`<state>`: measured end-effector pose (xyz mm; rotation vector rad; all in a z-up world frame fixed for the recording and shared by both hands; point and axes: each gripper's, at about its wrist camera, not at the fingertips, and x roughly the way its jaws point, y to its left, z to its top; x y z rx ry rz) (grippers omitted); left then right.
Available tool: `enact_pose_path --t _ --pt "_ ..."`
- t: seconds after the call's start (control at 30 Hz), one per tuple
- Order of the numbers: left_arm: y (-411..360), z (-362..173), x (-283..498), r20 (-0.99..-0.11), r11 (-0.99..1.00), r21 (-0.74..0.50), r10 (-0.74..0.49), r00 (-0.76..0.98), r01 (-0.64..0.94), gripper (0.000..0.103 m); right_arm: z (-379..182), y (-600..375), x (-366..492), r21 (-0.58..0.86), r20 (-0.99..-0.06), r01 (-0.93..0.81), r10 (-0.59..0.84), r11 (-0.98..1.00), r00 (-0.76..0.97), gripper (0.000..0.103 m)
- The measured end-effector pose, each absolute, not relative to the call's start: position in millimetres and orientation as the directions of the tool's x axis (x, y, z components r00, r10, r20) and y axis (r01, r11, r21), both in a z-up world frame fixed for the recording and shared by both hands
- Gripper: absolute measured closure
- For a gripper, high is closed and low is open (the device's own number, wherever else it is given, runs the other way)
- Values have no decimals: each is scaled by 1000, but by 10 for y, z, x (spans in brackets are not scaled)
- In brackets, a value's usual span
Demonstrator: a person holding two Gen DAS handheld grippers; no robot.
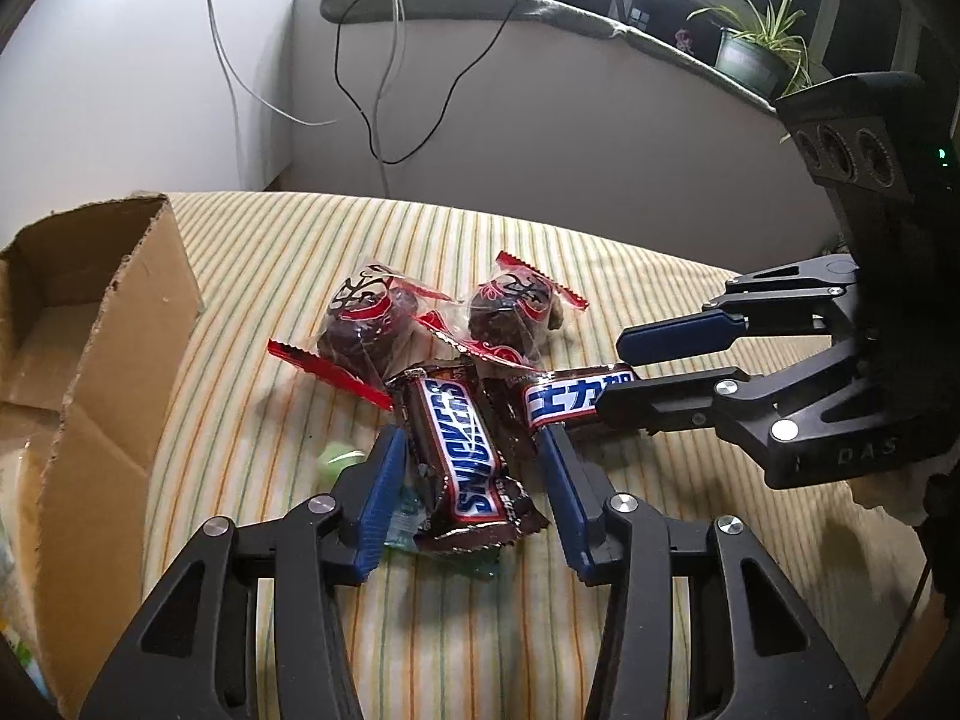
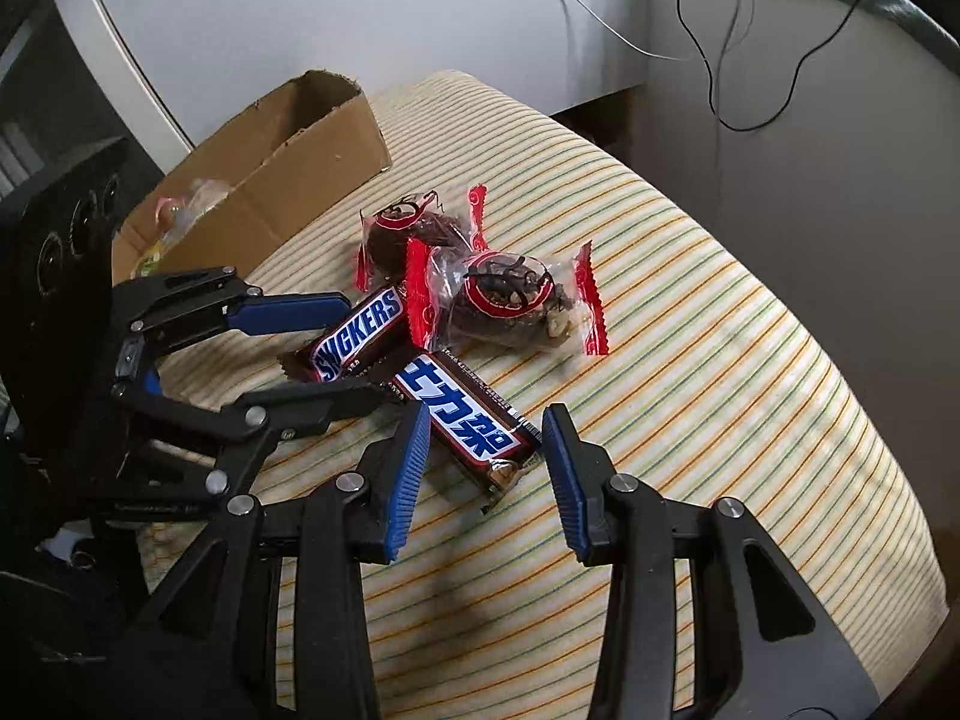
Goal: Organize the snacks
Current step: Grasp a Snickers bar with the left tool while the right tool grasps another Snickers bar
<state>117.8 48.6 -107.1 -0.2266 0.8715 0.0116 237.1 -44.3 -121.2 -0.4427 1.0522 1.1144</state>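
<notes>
Snickers bar (image 1: 461, 447) lies on the striped cloth (image 1: 288, 276), flanked by the left gripper (image 1: 471, 462), jaws wide, not gripping. Right gripper (image 2: 485, 450), equally wide, straddles the Chinese-label Snickers bar (image 2: 465, 420). Two red-ended wrapped cakes (image 2: 480, 288) lie just beyond. Cardboard box (image 2: 288, 150) sits further back.

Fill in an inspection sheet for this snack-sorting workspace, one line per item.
Surface: striped cloth over a cushion-like top.
Job's things: Snickers bar; second bar with Chinese lettering; two red-edged clear snack packs; cardboard box holding a few wrapped items.
Clutter: small green item beside the Snickers bar; another wrapper under it.
Grippers: left gripper open, fingers either side of the Snickers bar; right gripper open around the second bar.
Cables: black and white cables hang down the wall.
Surroundings: potted plant on a ledge.
</notes>
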Motion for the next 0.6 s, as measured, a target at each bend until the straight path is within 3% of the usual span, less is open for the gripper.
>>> enact_pose_path --t 0.1,0.37,0.6 --pt "539 -1110 1226 -770 975 -192 -79 633 -112 64 -1228 -392 2373 187 -861 -892 505 410 51 54" --pt "600 -1154 1256 -773 968 -218 -94 627 -123 73 -1310 -275 2297 158 -875 -912 481 379 48 54" --pt "588 -1124 1164 -770 970 -206 -82 633 -126 75 -1369 -213 2187 103 -892 -927 446 361 75 55"
